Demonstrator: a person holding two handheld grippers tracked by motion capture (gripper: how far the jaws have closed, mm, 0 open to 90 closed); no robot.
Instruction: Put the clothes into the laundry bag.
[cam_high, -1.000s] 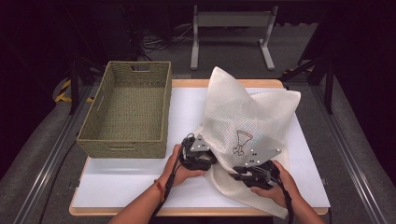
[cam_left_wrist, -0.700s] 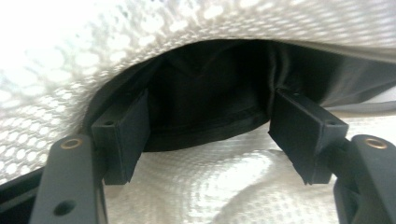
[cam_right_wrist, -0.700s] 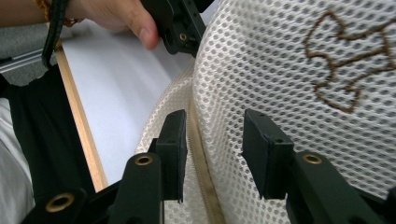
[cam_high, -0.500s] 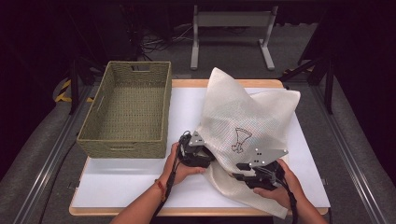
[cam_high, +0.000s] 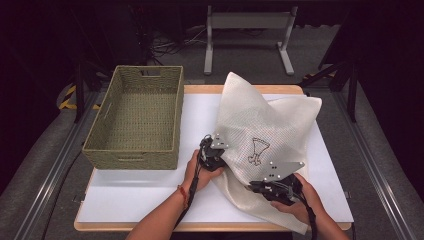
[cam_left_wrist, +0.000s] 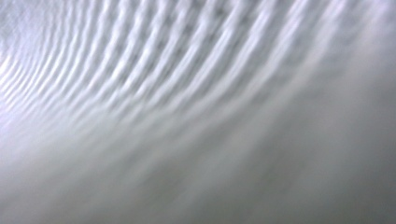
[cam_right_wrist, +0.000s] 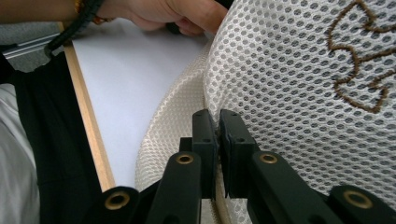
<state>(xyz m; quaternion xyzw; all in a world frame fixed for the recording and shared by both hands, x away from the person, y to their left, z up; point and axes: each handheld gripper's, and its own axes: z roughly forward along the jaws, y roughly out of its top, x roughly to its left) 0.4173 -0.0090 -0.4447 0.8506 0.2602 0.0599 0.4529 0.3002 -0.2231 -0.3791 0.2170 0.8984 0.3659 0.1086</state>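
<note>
A white mesh bag with a brown embroidered emblem lies bunched up on the right half of the white table top. My left gripper presses into the bag's left side. Its jaws are hidden, and blurred mesh fabric lies right against its camera. My right gripper is at the bag's near edge. In the right gripper view the right gripper is shut on the bag's seam, with the emblem to the upper right and the other hand beyond.
An empty woven basket stands on the table's left half, close to my left hand. The wooden table edge runs beside the person's dark sleeve. Metal rails and a stand lie on the dark floor beyond the table.
My left gripper has pushed slightly further into the bag's side. The right gripper and the bag have hardly moved.
</note>
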